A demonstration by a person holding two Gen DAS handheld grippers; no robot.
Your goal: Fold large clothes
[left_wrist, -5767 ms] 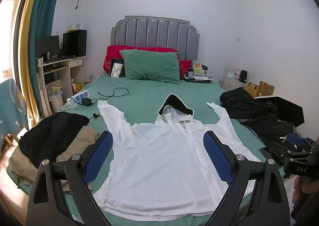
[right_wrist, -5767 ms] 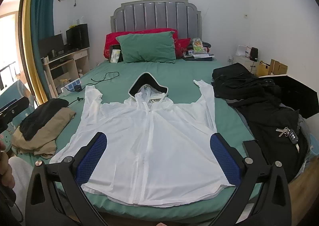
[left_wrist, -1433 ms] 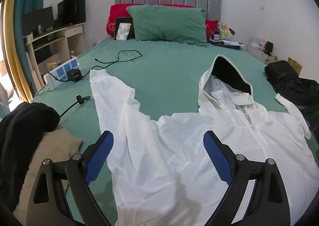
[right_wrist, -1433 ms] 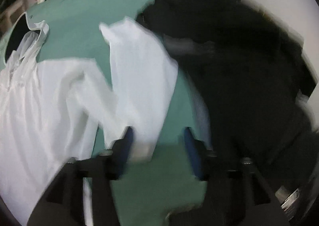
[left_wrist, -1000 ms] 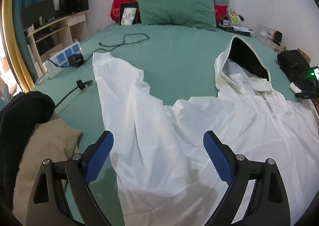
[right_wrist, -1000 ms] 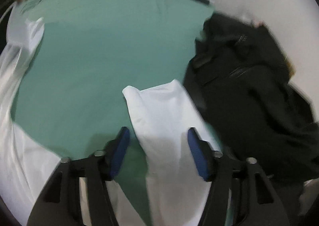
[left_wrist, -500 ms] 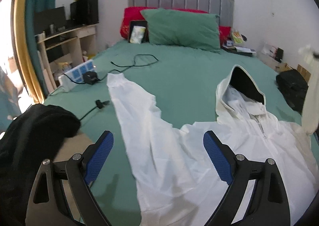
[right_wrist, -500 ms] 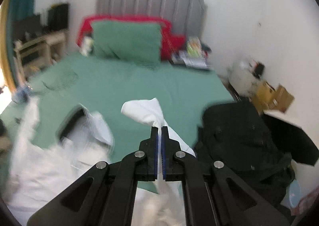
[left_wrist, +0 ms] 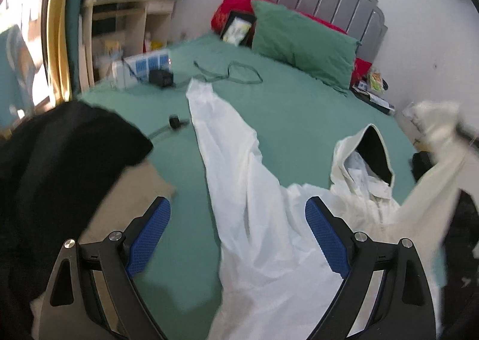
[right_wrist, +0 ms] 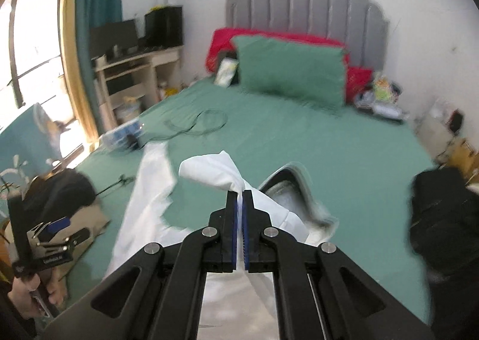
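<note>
A white hooded jacket lies front up on the green bed, hood toward the headboard. My left gripper is open and empty, low over the jacket's left shoulder, with its left sleeve stretched ahead. My right gripper is shut on the cuff of the right sleeve and holds it lifted above the jacket. That raised sleeve shows at the right of the left wrist view. The left gripper shows at the left of the right wrist view.
A pile of black and tan clothes lies on the bed's left edge. A power strip with charger and cable lies beyond it. Black clothes and a bag fill the bed's right side. A green pillow leans on the headboard.
My right gripper closed on the right sleeve cuff and lifted it up and leftward over the jacket. My left gripper stayed open and shifted left toward the left sleeve.
</note>
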